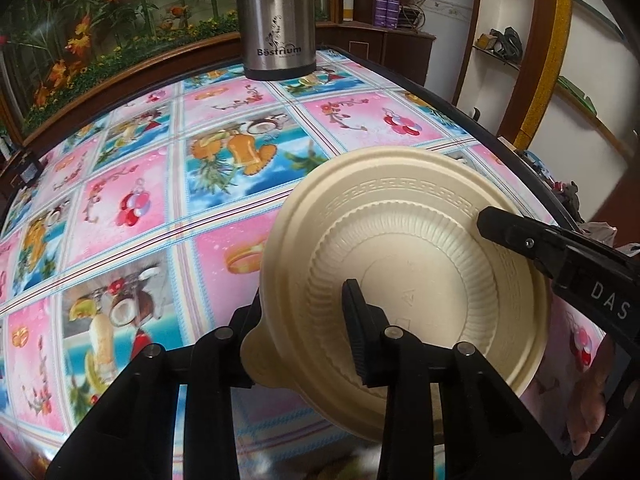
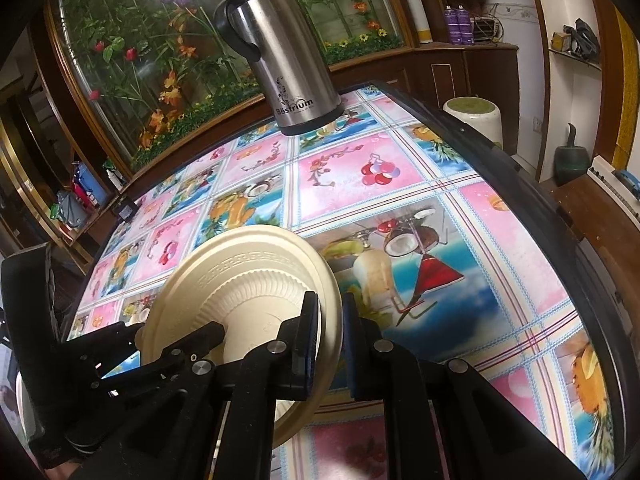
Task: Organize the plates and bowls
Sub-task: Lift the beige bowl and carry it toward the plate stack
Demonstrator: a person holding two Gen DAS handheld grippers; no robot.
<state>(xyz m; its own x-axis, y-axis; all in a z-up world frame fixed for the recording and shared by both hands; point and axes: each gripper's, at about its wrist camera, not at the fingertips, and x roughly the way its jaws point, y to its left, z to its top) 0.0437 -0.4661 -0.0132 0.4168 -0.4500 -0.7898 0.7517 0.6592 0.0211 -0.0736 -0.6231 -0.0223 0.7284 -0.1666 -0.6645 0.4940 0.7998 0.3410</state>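
Note:
A cream plastic bowl (image 1: 404,256) with a ribbed inside and a patterned rim is held tilted above the table. My left gripper (image 1: 304,320) is shut on its near rim, one finger inside the bowl and one outside by the small handle tab. My right gripper (image 2: 330,332) is shut on the opposite rim of the same bowl (image 2: 240,276); its finger also shows in the left wrist view (image 1: 520,236). The left gripper's fingers (image 2: 176,356) show at the lower left of the right wrist view.
The table wears a pink and blue pictured tablecloth (image 1: 160,216). A steel Bostrium thermos (image 1: 276,20) (image 2: 292,68) stands at the far edge. Behind it is a flower display (image 2: 160,60). A stool (image 2: 474,116) stands beyond the right table edge.

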